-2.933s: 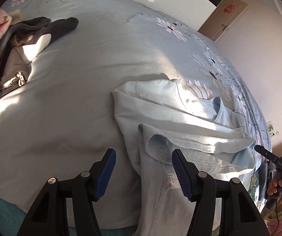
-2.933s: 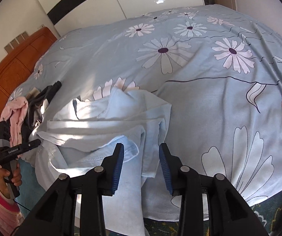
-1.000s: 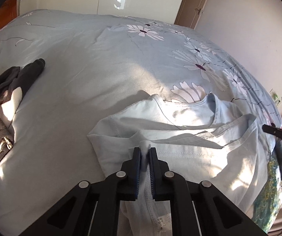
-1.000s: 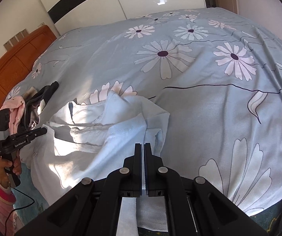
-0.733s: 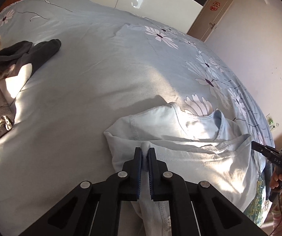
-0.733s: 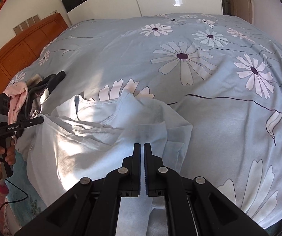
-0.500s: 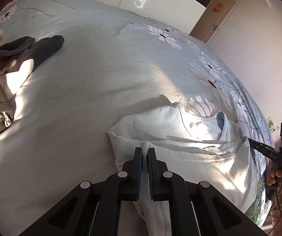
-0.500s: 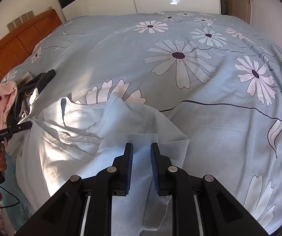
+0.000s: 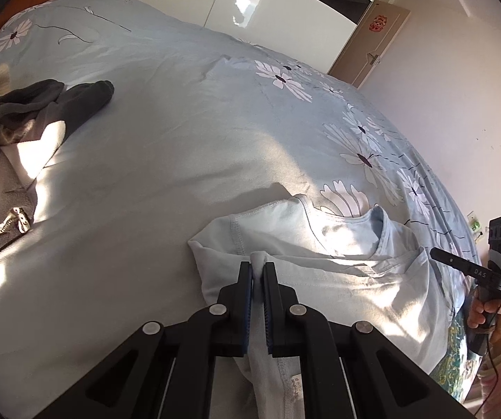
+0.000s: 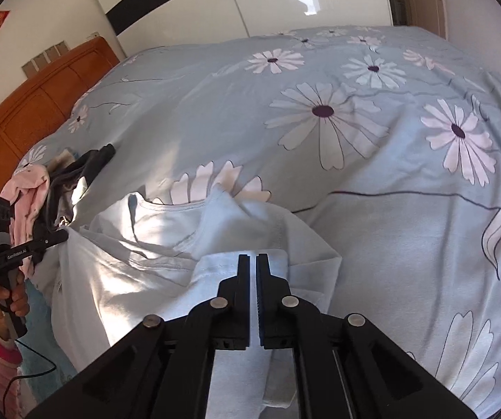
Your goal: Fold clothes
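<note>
A light blue shirt (image 9: 338,279) lies crumpled near the bed's front edge, neckline towards the far side. My left gripper (image 9: 257,269) is shut on a pinched fold at the shirt's left edge. In the right wrist view the same shirt (image 10: 145,262) spreads to the left. My right gripper (image 10: 253,262) holds a folded layer of it, and its jaws are closing with cloth in the narrow slit between them. A hand (image 9: 484,310) in a pink sleeve holds the right gripper's handle at the right edge of the left wrist view.
The flowered pale blue bedspread (image 10: 355,122) covers the bed. A dark grey zip jacket (image 9: 13,160) and a pink garment (image 10: 30,188) lie heaped at the left side. A wooden headboard (image 10: 23,111) stands beyond them. White wardrobe doors (image 9: 285,10) line the far wall.
Both grippers, open above the shirt at first, closed on its folds. The right jaws parted slightly half a second ago and have come nearly together again. The shirt shifted a little.
</note>
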